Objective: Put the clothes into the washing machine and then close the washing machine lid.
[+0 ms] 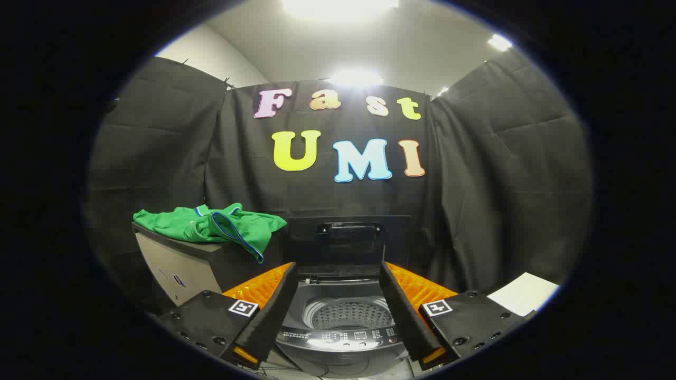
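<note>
Booth; hand-held gripper [338, 295] wide, empty.

The claw [338, 309] is built of two black foam-faced fingers [272, 311] with amber tips, backed by ribbed orange plates and black screwed blocks bearing square white-and-black markers.

Soft green cloth shirt [211, 226] lies crumpled on a smooth matt box [179, 266]. The washer [338, 338] shows glossy grey plastic around a perforated metal drum [348, 315]; gripper [338, 316] fingers wear matt black padding.
</note>
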`<state>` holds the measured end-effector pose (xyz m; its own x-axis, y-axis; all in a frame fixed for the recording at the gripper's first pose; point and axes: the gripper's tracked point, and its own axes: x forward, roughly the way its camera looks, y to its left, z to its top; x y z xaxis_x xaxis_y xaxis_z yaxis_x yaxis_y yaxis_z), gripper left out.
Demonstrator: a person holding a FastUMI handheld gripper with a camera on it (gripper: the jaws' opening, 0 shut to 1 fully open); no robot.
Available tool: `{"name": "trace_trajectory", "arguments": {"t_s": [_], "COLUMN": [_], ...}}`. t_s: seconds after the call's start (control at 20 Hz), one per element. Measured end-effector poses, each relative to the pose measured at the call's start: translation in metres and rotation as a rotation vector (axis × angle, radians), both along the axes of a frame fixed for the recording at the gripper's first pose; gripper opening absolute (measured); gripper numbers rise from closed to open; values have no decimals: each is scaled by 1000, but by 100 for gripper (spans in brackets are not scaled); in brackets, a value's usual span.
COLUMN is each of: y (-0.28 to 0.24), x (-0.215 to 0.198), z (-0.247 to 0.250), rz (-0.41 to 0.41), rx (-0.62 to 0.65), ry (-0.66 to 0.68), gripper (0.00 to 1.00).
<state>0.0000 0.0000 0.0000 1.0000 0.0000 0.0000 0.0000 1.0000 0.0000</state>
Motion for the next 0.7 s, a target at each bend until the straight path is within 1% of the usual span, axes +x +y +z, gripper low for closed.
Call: {"name": "trace_trajectory", "arguments": {"t_s": [0.7], "y": [-4], "x": [6], "z": [2], "rz": [6], "rx": [24], "ry": [8], "gripper": [97]}}
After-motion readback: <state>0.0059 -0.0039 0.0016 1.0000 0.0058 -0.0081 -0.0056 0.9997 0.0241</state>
